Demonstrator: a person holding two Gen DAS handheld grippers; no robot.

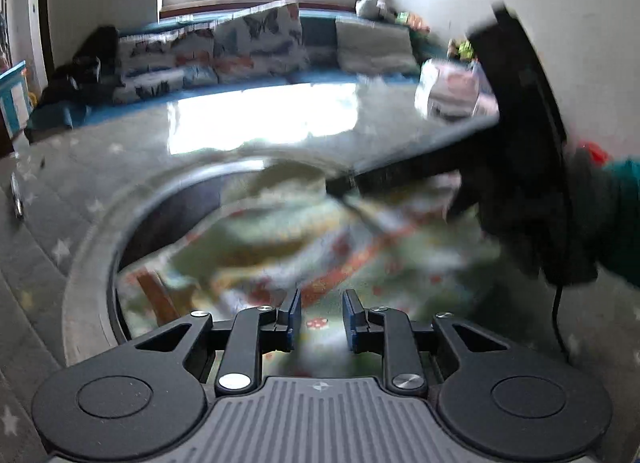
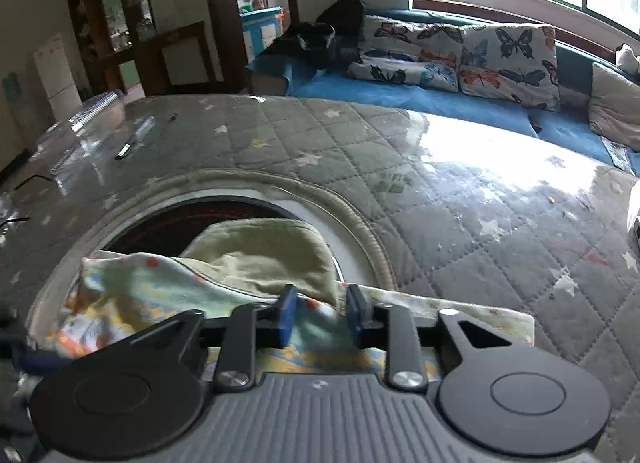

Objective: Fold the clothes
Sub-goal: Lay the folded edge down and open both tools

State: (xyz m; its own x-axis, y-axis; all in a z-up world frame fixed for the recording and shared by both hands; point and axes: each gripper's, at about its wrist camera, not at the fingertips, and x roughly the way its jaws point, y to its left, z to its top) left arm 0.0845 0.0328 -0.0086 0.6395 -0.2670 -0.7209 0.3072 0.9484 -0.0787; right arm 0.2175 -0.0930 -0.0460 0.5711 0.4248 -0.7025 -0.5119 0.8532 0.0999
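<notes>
A colourful patterned garment [image 1: 320, 239] lies crumpled over a round opening [image 2: 200, 215] in the grey star-quilted table cover [image 2: 440, 223]. Its olive inner side [image 2: 264, 255] is turned up at the far end, and the printed side [image 2: 132, 283] spreads to the left. My left gripper [image 1: 322, 303] hovers over the cloth, open, with the print showing through the gap. My right gripper [image 2: 322, 299] is open at the garment's near edge, with cloth lying between the blue pads [image 2: 286, 315]. In the left wrist view, the right gripper's black body [image 1: 520, 123] is blurred, held by a teal sleeve [image 1: 616, 215].
A spiral notebook [image 2: 96, 111] and a pen [image 2: 134, 141] lie at the table's far left. A clear plastic package [image 1: 452, 91] sits at the far right. Beyond the table runs a blue sofa [image 2: 440, 103] with butterfly cushions [image 2: 508, 59]. A cable [image 1: 558, 323] hangs from the right gripper.
</notes>
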